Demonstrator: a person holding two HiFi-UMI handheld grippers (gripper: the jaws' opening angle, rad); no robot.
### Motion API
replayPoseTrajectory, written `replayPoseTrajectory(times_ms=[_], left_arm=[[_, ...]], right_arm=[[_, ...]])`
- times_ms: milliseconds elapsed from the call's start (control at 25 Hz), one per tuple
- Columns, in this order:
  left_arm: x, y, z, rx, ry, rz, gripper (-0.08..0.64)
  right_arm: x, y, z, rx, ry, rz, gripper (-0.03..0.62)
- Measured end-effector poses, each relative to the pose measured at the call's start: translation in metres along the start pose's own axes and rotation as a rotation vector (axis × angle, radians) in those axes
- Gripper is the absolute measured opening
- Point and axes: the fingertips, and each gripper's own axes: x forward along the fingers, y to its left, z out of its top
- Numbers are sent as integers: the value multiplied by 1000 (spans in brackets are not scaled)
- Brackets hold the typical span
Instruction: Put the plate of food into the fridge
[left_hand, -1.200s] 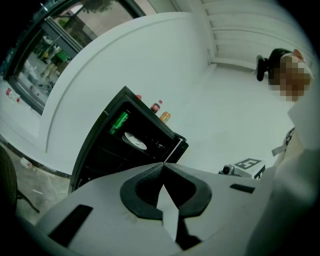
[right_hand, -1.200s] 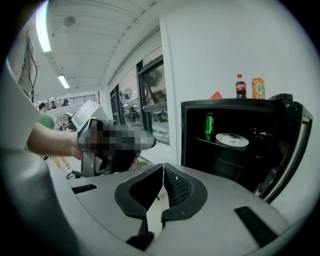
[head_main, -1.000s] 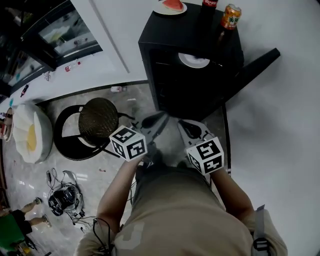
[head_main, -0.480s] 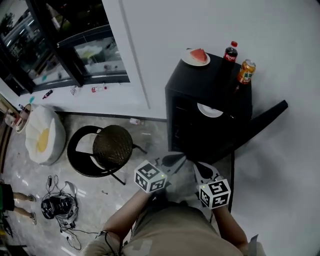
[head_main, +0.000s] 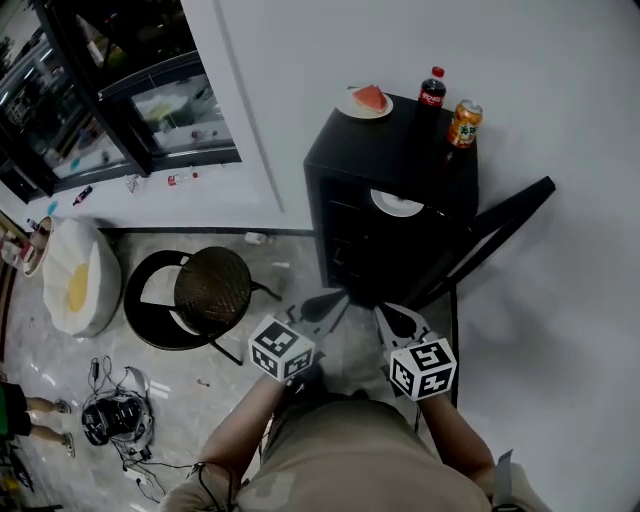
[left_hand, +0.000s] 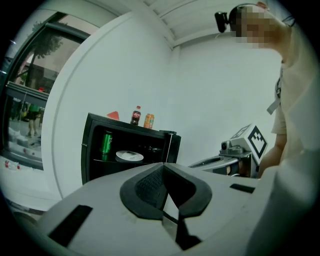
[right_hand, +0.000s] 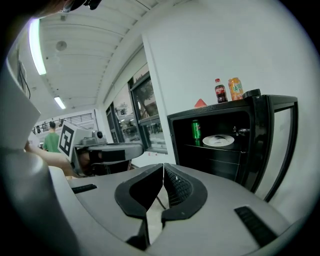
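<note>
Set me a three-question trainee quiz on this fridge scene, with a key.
1. True or false: the fridge has its door standing open.
2. Multiple choice: what stands beside the white plate on the fridge shelf? A. green can B. cola bottle C. orange can
3. Fill in: the jaws of the left gripper and the right gripper are both ___ and hold nothing.

Key: 1 true; 2 A; 3 shut.
</note>
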Motion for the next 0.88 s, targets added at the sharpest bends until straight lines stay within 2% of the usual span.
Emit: replayPoseTrajectory(times_ms=[400,880], left_arm=[[-1,-22,6,68,-9,-3,11],[1,-49,7,88,-23,12,11]], right_arm=[[-24,-2,7,-20,-35,-13,23],[-52,-7,4,-37,-51,-22,23]])
